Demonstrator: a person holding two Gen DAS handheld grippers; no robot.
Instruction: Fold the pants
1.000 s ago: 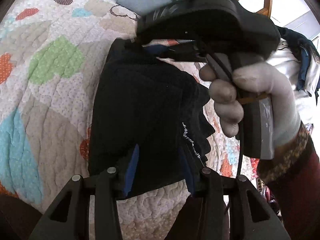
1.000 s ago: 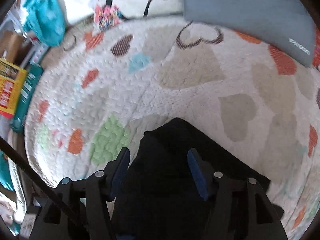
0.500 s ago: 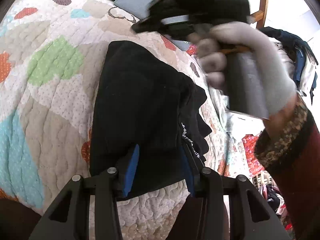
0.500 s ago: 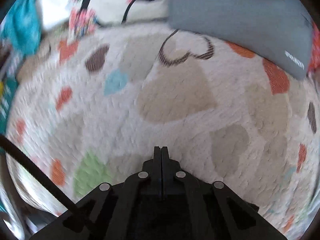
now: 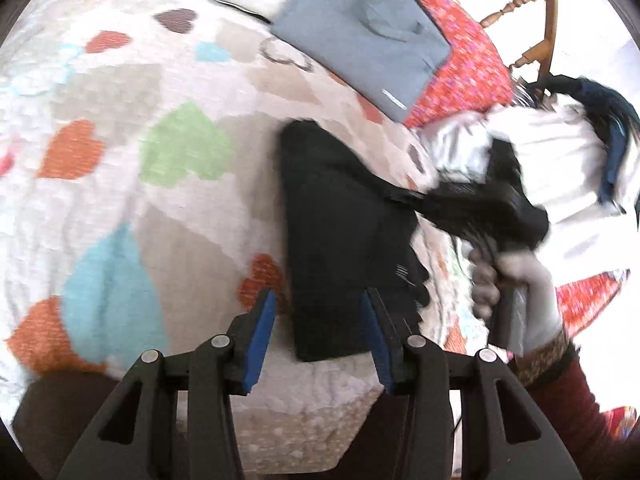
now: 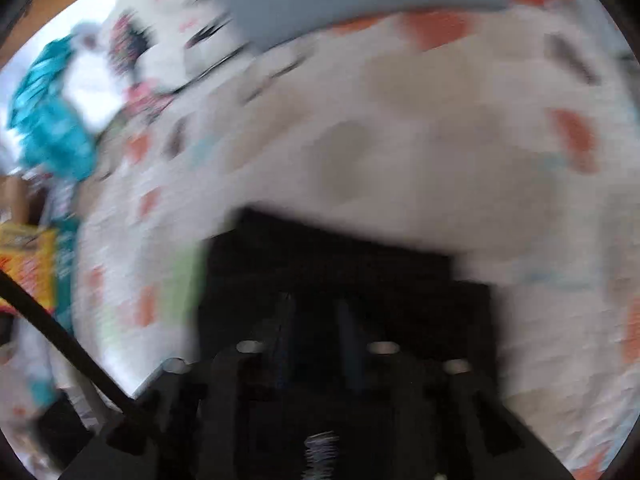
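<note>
The black pants (image 5: 344,232) lie folded into a compact rectangle on the heart-patterned quilt (image 5: 120,152). My left gripper (image 5: 318,312) is open, its blue pads either side of the near edge of the pants, just above them. The right gripper (image 5: 404,196), held in a white-gloved hand, reaches onto the right side of the pants in the left wrist view. The right wrist view is blurred; there the pants (image 6: 340,264) fill the space in front of my right gripper (image 6: 316,320), whose blue pads stand slightly apart.
A grey folded garment (image 5: 360,36) lies at the back of the bed on a red patterned cloth (image 5: 468,68). A wooden chair (image 5: 532,36) with piled clothes stands at the right. Teal cloth (image 6: 48,120) and a yellow box (image 6: 28,264) are at the left.
My left gripper has opened and let go of the pants' near edge. The right gripper swung from above the pants down to their right side, going from shut to slightly open.
</note>
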